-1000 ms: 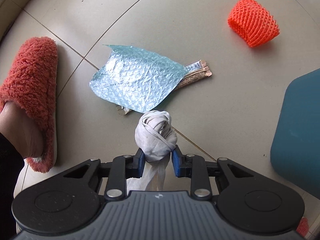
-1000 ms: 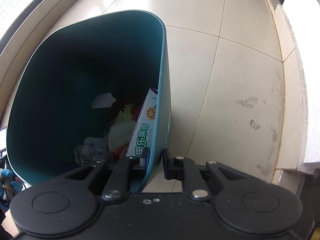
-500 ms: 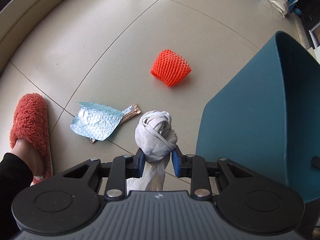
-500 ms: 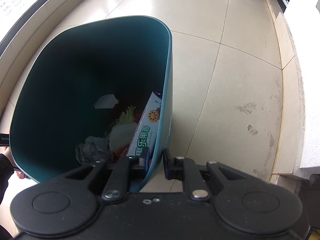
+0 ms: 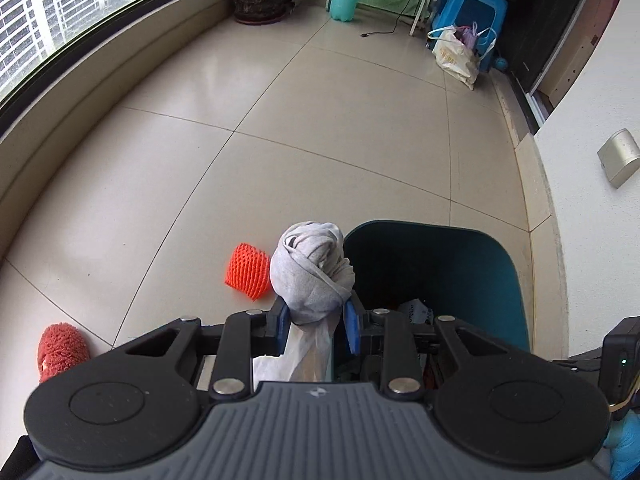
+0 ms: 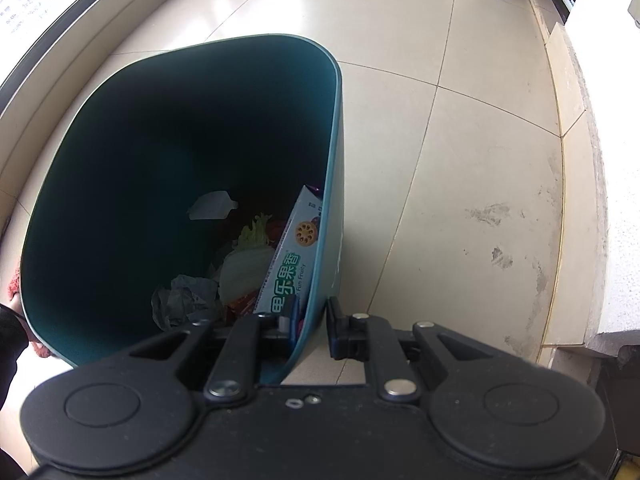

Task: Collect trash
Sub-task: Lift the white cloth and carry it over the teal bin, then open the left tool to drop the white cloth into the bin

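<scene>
Inside one teal bin [image 6: 120, 184], one box [image 6: 290, 256].

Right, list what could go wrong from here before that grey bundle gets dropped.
1. The left gripper holds the knotted grey cloth bundle over the near edge of the teal bin, not its middle; released now, it may hit the rim and fall outside.
2. The right gripper only pinches the bin's thin wall; the bin could slip or tip.
3. The orange foam net on the floor could be forgotten.
</scene>
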The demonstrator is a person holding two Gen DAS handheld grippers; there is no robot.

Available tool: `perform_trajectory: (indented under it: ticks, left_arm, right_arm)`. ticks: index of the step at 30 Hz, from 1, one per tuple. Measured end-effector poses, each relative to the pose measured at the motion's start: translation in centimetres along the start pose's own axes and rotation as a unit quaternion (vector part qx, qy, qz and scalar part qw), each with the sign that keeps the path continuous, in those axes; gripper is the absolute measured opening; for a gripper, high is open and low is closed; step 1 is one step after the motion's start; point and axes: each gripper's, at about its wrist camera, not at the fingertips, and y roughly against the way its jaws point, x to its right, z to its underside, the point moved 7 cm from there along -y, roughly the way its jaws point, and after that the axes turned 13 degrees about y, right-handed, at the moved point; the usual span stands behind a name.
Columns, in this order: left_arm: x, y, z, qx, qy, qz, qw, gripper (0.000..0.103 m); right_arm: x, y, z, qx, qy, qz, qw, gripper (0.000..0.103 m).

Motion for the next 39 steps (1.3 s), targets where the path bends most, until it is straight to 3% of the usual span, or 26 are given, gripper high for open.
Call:
perform_trajectory:
  ticks: [6,13,22,30,33,36,39]
  left_arm:
    - [4.8,-2.0,0.4,-0.031,-0.031,0.030,0.9986,0.027]
    - [8.4,-9.3,3.4,-0.085,-0.065,-0.003,0.9943,0.027]
    - [9.0,-16.7,7.6,-0.147,-0.091,-0.058,0.9833,0.027]
    - [9.3,-18.7,8.9,-0.162,-0.100,-0.057,0.9801,0.028]
    - [8.7,-18.0,8.9,-0.157,-0.103,-0.044,0.9812,0.038]
    - [8.4,-17.0,8.6,-0.141,-0.103,-0.027,0.9842,0.069]
    - [8.1,-15.5,8.3,-0.129,-0.105,-0.012,0.9861,0.070]
  right_arm:
    - [0.0,0.0,0.1,0.001,0.003,0.001,1.000,0.013]
    - [0.1,0.0,0.0,0.002,0.001,-0.001,1.000,0.013]
    - [0.3,0.1,0.0,0.002,-0.002,-0.007,1.000,0.014]
    - [0.5,0.3,0.1,0.004,-0.001,-0.013,1.000,0.015]
    - [0.5,0.3,0.1,0.005,0.000,-0.013,1.000,0.015]
    - [0.4,0.4,0.1,0.005,0.000,-0.013,1.000,0.015]
    - [0.4,0.4,0.1,0.005,0.000,-0.012,1.000,0.015]
